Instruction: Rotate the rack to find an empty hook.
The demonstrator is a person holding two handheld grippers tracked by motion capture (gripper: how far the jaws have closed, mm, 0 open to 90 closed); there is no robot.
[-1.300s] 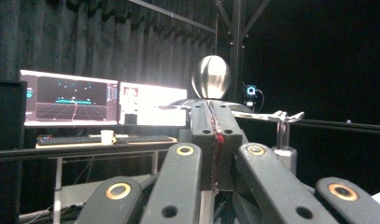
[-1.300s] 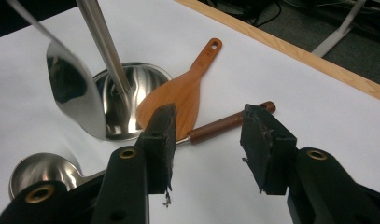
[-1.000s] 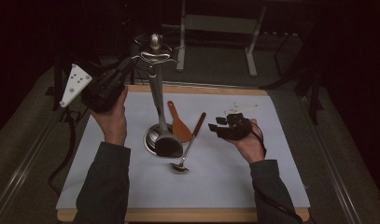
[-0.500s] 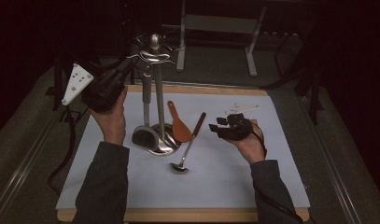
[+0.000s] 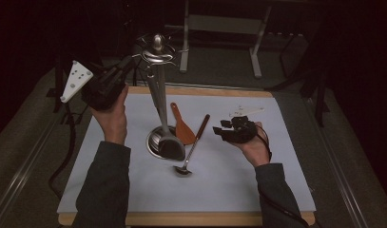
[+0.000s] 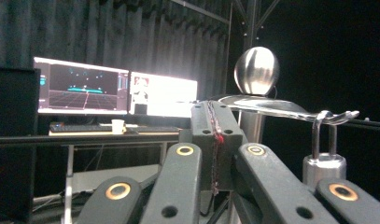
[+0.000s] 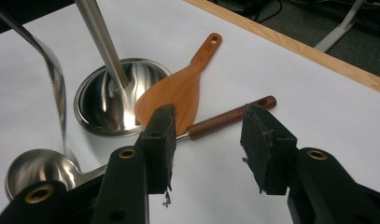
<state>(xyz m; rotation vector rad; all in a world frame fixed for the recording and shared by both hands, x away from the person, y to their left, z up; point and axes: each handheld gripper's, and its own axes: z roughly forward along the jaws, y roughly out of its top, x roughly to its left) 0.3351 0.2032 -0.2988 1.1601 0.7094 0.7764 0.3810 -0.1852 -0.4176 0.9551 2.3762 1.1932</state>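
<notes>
My left gripper [image 5: 122, 71] is up at the top ring of the steel utensil stand [image 5: 158, 95], jaws together on the handle of a steel turner [image 5: 173, 147] that hangs beside the stand's post with its blade over the base, so I judge one utensil nearly hung. My right gripper [image 7: 207, 140] waits right of the stand, jaws apart and empty. The wooden spatula [image 7: 178, 91] and wood-handled ladle [image 7: 36, 175] lie on the mat against the base, not yet hung.

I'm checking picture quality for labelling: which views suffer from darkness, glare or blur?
High view: dim, with black surroundings, though the white mat reads clearly. Left gripper view: the bright monitors wash out against a dark room. Right gripper view: evenly lit, with reflections on the steel stand base and soft near tongs.
</notes>
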